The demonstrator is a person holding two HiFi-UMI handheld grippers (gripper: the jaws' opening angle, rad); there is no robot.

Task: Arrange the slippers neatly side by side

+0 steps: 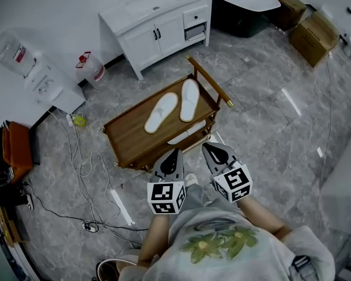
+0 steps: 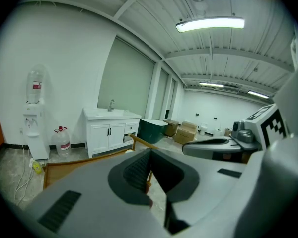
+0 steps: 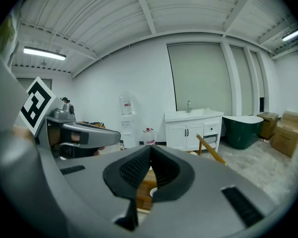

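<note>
Two white slippers lie on top of a wooden cart (image 1: 128, 136). The left slipper (image 1: 161, 112) lies slanted and the right slipper (image 1: 189, 99) lies nearly straight, so their toe ends come close and their heels spread apart. My left gripper (image 1: 174, 153) and right gripper (image 1: 209, 148) hang side by side just short of the cart's near edge, apart from both slippers. In the left gripper view the left gripper (image 2: 150, 155) has its jaws closed together on nothing. The right gripper (image 3: 150, 152) is likewise shut and empty. The jaws hide the slippers in both gripper views.
The cart has a raised handle bar (image 1: 209, 81) on its right end and a lower shelf (image 1: 186, 134) with something white on it. A white vanity cabinet (image 1: 158, 31), water dispenser (image 1: 38, 75), water jug (image 1: 90, 68), dark tub (image 1: 245, 13) and cardboard boxes (image 1: 313, 37) stand behind. Cables (image 1: 82, 168) trail on the floor at left.
</note>
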